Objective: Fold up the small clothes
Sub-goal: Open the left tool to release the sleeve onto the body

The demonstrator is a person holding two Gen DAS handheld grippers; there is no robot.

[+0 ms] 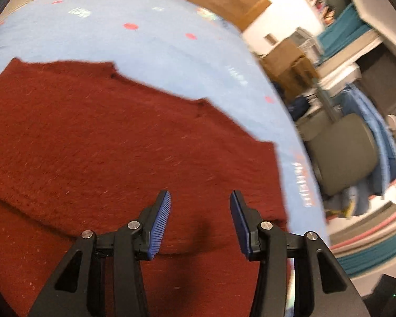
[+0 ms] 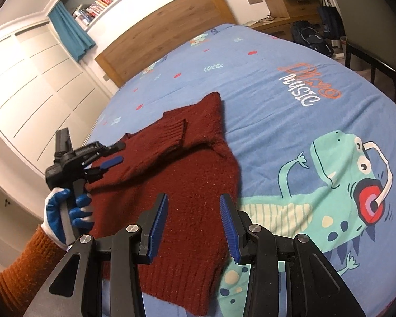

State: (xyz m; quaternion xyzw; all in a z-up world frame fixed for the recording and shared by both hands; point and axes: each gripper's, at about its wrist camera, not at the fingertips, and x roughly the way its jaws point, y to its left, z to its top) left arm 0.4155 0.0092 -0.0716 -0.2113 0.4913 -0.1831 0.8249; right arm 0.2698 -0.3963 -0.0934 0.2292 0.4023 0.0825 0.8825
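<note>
A dark red knit sweater [image 2: 192,163] lies flat on a blue bed cover [image 2: 290,121] printed with a dinosaur. One sleeve [image 2: 171,132] is folded across its body. My right gripper [image 2: 194,196] hovers open over the sweater's lower half, with nothing between its fingers. In the right wrist view my left gripper [image 2: 120,152] is at the sweater's left edge, held by a gloved hand [image 2: 66,211] with an orange sleeve. In the left wrist view the left gripper [image 1: 200,192] stands open just above the sweater [image 1: 92,145], with only the cloth below showing between its blue pads [image 1: 161,219].
A wooden headboard [image 2: 166,26] closes the bed's far end, and white wardrobe doors [image 2: 26,84] stand to the left. A dark chair [image 2: 377,26] and a wooden desk [image 2: 290,2] are beyond the bed's right side. Bare bed cover [image 1: 158,52] lies past the sweater.
</note>
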